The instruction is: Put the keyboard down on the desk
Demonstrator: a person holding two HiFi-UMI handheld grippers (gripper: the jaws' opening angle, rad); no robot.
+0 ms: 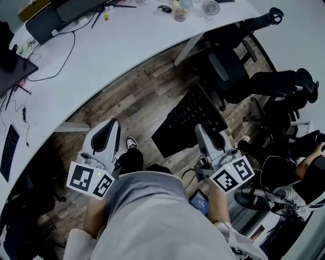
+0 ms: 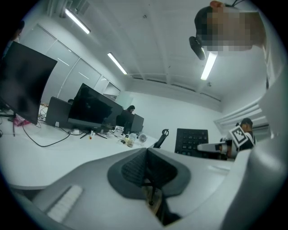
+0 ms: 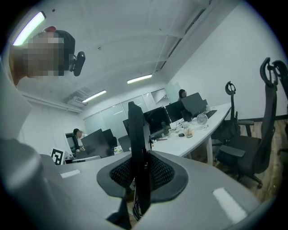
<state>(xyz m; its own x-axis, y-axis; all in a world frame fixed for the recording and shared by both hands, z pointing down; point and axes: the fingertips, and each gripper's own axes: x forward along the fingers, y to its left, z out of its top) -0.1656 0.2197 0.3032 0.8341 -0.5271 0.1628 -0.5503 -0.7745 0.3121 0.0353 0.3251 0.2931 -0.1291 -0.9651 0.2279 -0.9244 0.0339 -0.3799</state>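
A black keyboard [image 1: 190,119] hangs tilted over the wooden floor, short of the curved white desk [image 1: 127,48]. My right gripper [image 1: 202,133] is shut on its near edge. In the right gripper view the keyboard [image 3: 136,134] stands edge-on between the ribbed pads of that gripper [image 3: 138,173]. My left gripper [image 1: 112,126] is held to the left, apart from the keyboard, shut with nothing in it. The left gripper view has its own pads [image 2: 135,168] meeting, and the keyboard [image 2: 192,140] shows off to the right.
Black office chairs [image 1: 231,68] stand close on the right. A second keyboard [image 1: 9,152], cables and a dark screen [image 1: 12,71] lie on the desk's left part, with bottles and a small fan [image 1: 210,7] at the far end. A seated person [image 1: 310,167] is at the right edge.
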